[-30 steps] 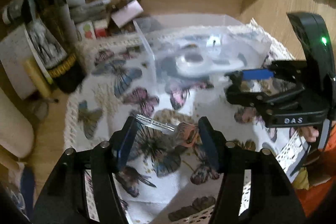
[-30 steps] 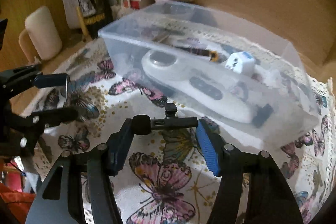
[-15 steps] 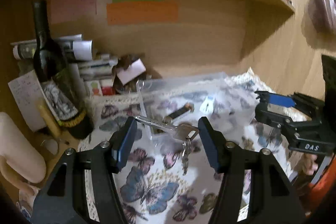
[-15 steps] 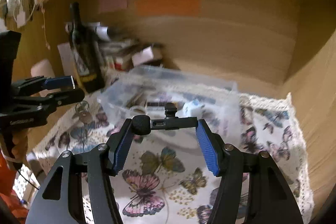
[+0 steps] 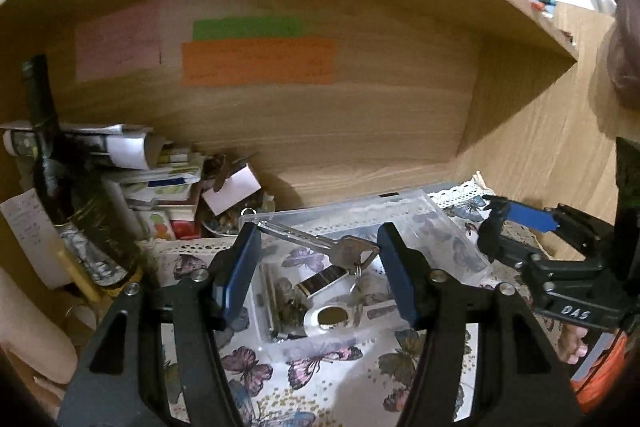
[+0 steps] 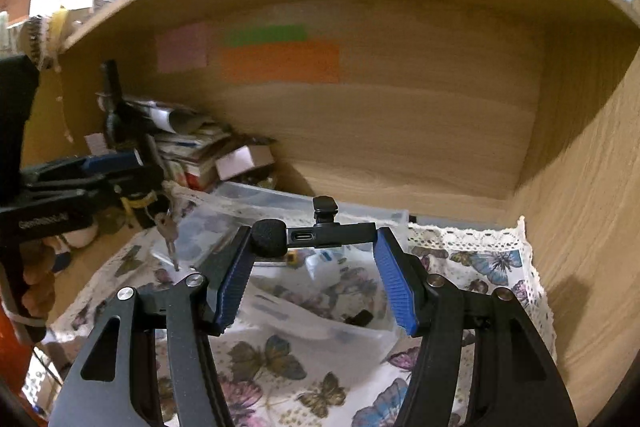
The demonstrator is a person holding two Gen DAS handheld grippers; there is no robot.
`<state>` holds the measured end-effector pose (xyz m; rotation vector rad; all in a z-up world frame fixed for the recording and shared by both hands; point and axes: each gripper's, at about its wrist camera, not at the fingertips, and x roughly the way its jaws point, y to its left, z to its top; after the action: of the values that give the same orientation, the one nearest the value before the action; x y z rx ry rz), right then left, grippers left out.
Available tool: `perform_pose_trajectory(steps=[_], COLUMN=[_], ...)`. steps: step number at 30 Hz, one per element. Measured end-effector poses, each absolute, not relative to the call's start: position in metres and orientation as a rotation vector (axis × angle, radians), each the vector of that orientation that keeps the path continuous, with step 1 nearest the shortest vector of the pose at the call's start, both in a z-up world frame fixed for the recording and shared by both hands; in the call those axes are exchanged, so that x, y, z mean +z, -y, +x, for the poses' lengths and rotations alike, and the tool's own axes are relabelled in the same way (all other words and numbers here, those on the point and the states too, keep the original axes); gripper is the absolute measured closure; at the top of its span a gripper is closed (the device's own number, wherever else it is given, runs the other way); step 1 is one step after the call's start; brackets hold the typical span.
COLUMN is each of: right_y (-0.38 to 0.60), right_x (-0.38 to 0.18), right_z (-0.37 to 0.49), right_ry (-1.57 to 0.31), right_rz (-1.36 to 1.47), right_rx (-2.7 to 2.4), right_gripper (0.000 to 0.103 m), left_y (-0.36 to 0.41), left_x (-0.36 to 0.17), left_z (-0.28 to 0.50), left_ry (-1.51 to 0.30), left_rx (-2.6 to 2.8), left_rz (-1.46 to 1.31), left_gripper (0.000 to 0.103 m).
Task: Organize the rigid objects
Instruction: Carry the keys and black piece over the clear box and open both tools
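Observation:
My left gripper (image 5: 316, 247) is shut on a silver key (image 5: 320, 243) with a key ring hanging from it, held in the air above the clear plastic box (image 5: 460, 227). My right gripper (image 6: 314, 239) is shut on a small black microphone (image 6: 316, 233) with a foam tip, also held above the box (image 6: 392, 217). The box holds a white device (image 5: 328, 317), a dark stick (image 5: 320, 277) and other small items. The left gripper also shows in the right wrist view (image 6: 136, 167), with the key (image 6: 168, 231) dangling. The right gripper shows in the left wrist view (image 5: 496, 223).
The box sits on a butterfly-print cloth (image 6: 312, 379) inside a wooden alcove. A dark wine bottle (image 5: 60, 187), rolled papers (image 5: 120, 147) and small cartons (image 5: 172, 187) crowd the back left. Wooden walls close the back and right (image 6: 580, 227).
Both grippers have risen from the cloth with their objects and now hold them above the box. The key and the microphone stay gripped.

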<state>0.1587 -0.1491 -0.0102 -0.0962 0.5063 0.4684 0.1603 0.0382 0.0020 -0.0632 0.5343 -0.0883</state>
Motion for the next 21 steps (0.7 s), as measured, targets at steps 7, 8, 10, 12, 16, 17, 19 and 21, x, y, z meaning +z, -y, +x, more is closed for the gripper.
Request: perform_pose_trajectory(steps=[7,8,10,12,16,17,19,21], right_y=[0.139,0.137,0.135,0.132,0.127,0.126,0.124,0.122], right_x=[-0.039,-0.043,-0.051,-0.057,-0.069,-0.071,-0.076,-0.079], right_z=[0.194,0.199,0.205,0.21,0.217,0.218,0.22,0.222], right_ry=[-0.614,-0.632,-0.654,-0.673,-0.707,-0.713,-0.726,-0.739], right_rz=[-0.114,-0.116,-0.12,-0.127,-0.14,-0.146,-0.153,-0.157], right_rx=[0.463,0.465,0.466,0.465,0.462,0.46,0.459,0.462], right_gripper=[0.046,0.046,0.046,0.046,0.046,0.046,0.046,0.046], left_y=[-0.032,-0.031,-0.03,-0.028,-0.023,-0.022,-0.021,-0.022], left_x=[-0.021,-0.026,-0.033,-0.041,-0.058,-0.06,-0.068,-0.075], left_z=[0.196,0.202,0.209,0.217,0.23,0.232,0.236,0.239], left_ry=[-0.616,-0.633,-0.653,-0.677,-0.728,-0.739,-0.765,-0.793], left_rx=[-0.096,-0.098,-0.101,-0.108,-0.114,-0.116,-0.12,-0.12], left_rz=[-0.075,-0.076,-0.078,-0.08,-0.072,-0.071,-0.077,-0.089], left_gripper=[0.043,0.043,0.043,0.043,0.043,0.043,0.043,0.043])
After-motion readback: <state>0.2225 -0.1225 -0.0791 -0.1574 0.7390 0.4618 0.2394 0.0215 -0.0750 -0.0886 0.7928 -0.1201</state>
